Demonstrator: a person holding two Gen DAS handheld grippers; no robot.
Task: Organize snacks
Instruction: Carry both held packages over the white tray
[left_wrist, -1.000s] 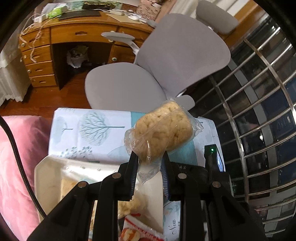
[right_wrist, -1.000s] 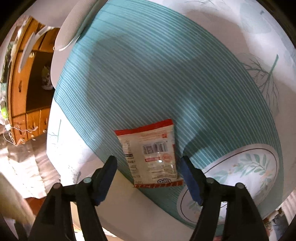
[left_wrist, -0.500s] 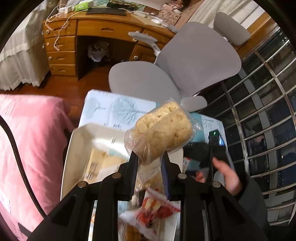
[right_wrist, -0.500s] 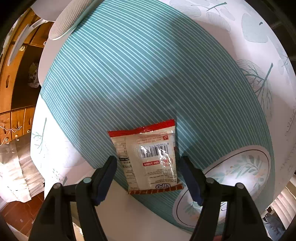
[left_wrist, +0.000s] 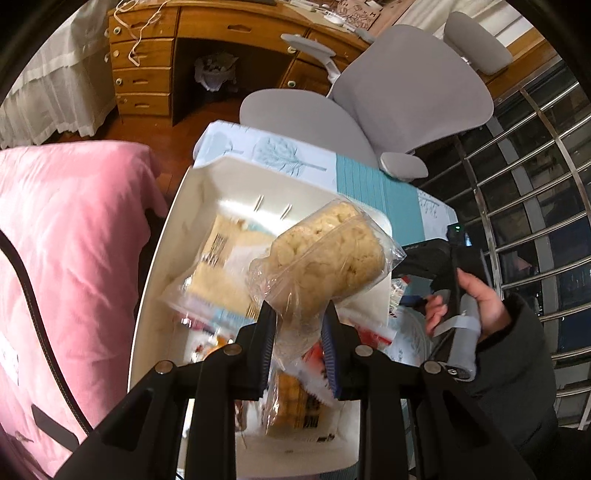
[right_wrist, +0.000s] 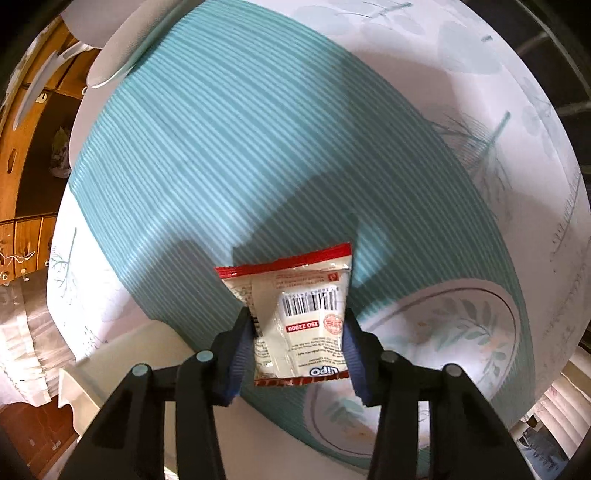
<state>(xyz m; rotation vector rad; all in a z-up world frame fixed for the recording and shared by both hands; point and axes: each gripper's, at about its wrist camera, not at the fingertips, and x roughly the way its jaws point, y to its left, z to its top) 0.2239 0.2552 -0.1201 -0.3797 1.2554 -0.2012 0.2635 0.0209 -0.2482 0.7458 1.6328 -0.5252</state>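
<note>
- A clear plastic pack of pale puffed rice cake (left_wrist: 325, 258) is clamped at its lower end between the narrow-set fingers of the left gripper (left_wrist: 298, 349); the pack is held tilted, its far end raised to the right, above a white rectangular plastic tray (left_wrist: 177, 229).
- Several other wrapped snacks (left_wrist: 221, 273) are seen lying in the tray beneath the held pack, blurred; red-and-white wrappers and a tan biscuit pack can be made out near the fingertips.
- The tray is set on a table covered with a white cloth printed with pale trees and a teal striped band (left_wrist: 369, 184); a pink quilt (left_wrist: 74, 240) is seen to the left and a grey office chair (left_wrist: 388, 103) beyond the table.
- At the right of the left wrist view, a person's hand (left_wrist: 476, 299) in a dark sleeve is wrapped around the handle of the other gripper.
- A small white snack packet with red edges and a barcode (right_wrist: 299, 317) is caught between the fingers of the right gripper (right_wrist: 298, 345), whose jaws have just been closing; both blue pads are pressed on the packet's side edges, and the packet is buckled slightly.
- The packet is located over the teal striped band (right_wrist: 258, 147), just beside a round leaf motif (right_wrist: 454, 325) on the cloth; whether it is lifted clear of the cloth cannot be told.
</note>
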